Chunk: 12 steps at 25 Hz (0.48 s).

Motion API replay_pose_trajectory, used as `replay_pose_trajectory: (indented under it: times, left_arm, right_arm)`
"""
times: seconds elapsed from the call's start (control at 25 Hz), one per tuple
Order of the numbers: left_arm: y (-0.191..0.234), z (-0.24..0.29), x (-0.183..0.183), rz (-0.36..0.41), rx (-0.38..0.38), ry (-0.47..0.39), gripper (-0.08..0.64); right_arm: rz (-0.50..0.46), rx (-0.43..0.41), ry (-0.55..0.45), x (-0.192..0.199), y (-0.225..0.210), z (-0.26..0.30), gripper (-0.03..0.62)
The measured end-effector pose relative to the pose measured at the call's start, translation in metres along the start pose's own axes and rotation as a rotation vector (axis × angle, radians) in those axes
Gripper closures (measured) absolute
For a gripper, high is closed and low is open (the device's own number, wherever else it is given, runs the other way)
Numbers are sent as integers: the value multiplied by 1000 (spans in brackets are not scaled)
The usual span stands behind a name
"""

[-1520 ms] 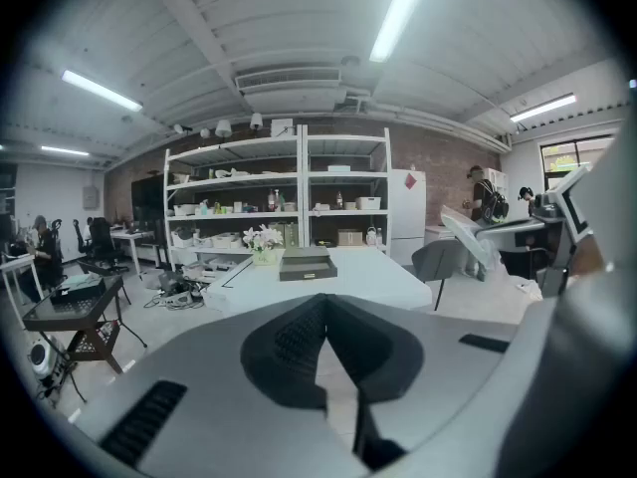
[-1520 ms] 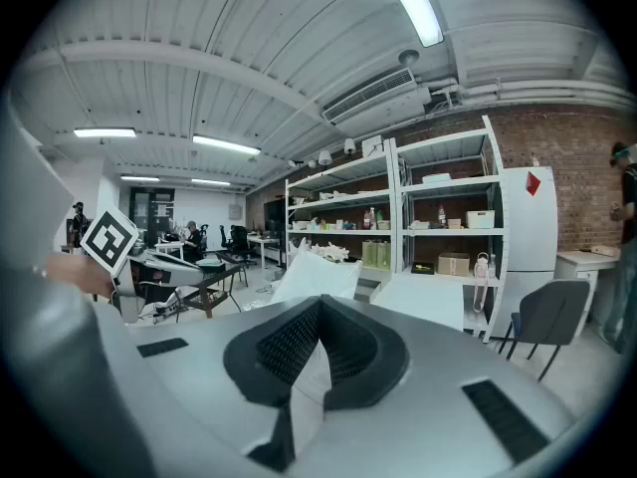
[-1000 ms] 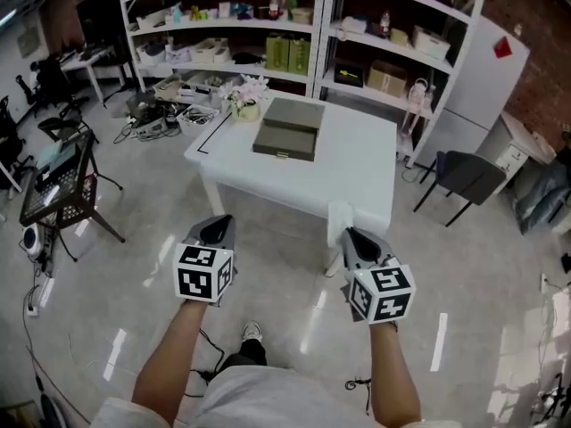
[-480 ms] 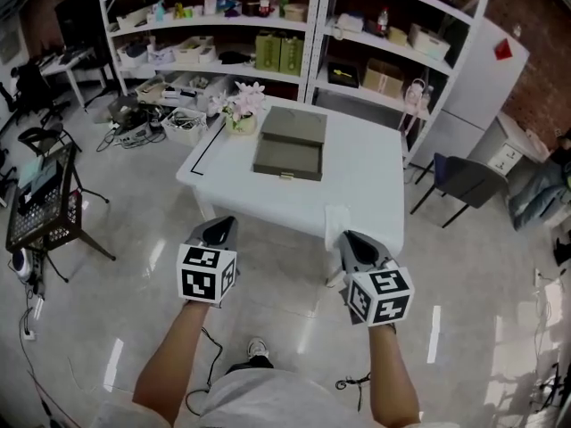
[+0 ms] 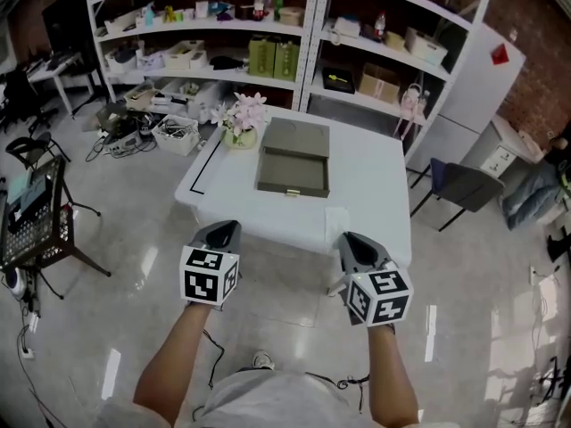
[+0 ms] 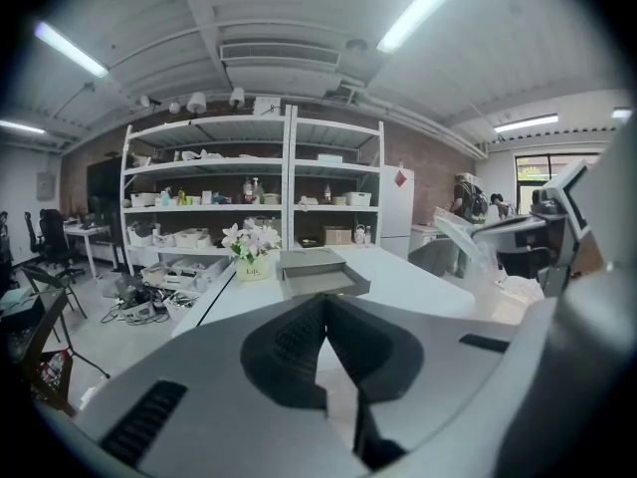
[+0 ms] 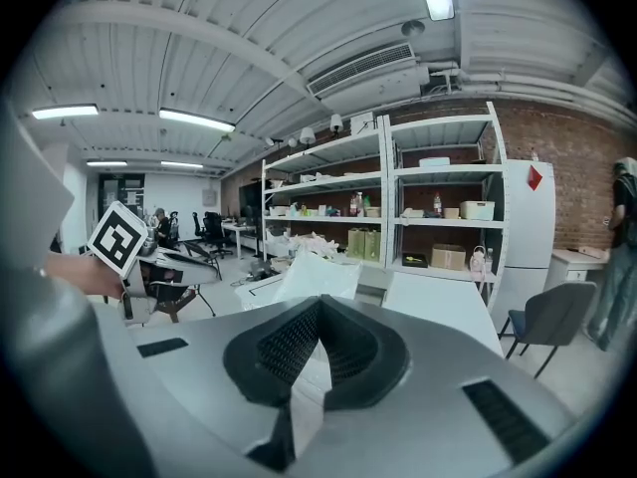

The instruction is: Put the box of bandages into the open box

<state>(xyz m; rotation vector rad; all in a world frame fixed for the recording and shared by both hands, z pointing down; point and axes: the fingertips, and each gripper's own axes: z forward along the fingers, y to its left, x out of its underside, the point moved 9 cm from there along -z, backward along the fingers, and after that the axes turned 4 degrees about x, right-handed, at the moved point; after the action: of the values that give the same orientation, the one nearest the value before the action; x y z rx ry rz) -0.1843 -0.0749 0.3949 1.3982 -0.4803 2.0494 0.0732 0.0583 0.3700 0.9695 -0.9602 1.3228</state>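
Observation:
An olive-grey open box (image 5: 293, 163) lies on the white table (image 5: 375, 185), its lid folded back; the left gripper view shows the box (image 6: 317, 272) ahead. My right gripper (image 5: 350, 239) hangs short of the table's near edge, shut on a white box of bandages (image 5: 337, 218) that sticks out past its tips. In the right gripper view that white box (image 7: 318, 277) stands up between the closed jaws of the right gripper (image 7: 318, 307). My left gripper (image 5: 225, 228) is level with it, shut with nothing held, and the left gripper (image 6: 324, 302) points at the table.
A pot of pale flowers (image 5: 241, 119) stands on the table's far left corner. White shelving (image 5: 294, 25) full of goods runs behind. A grey chair (image 5: 464, 190) is right of the table, a black cart (image 5: 31, 212) at the left, and cables and bins (image 5: 152, 119) on the floor.
The table and open box have drawn nearer and shifted toward the middle of the head view as the person walks up. Both grippers keep their pose and grip.

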Motion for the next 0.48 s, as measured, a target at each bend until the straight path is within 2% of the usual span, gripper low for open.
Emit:
replay_pose_trajectory:
  times: [0.48]
  left_arm:
    - [26,22,-8,8,5,8,557]
  right_arm:
    - [-2,9,-5,-11,-4,34,588]
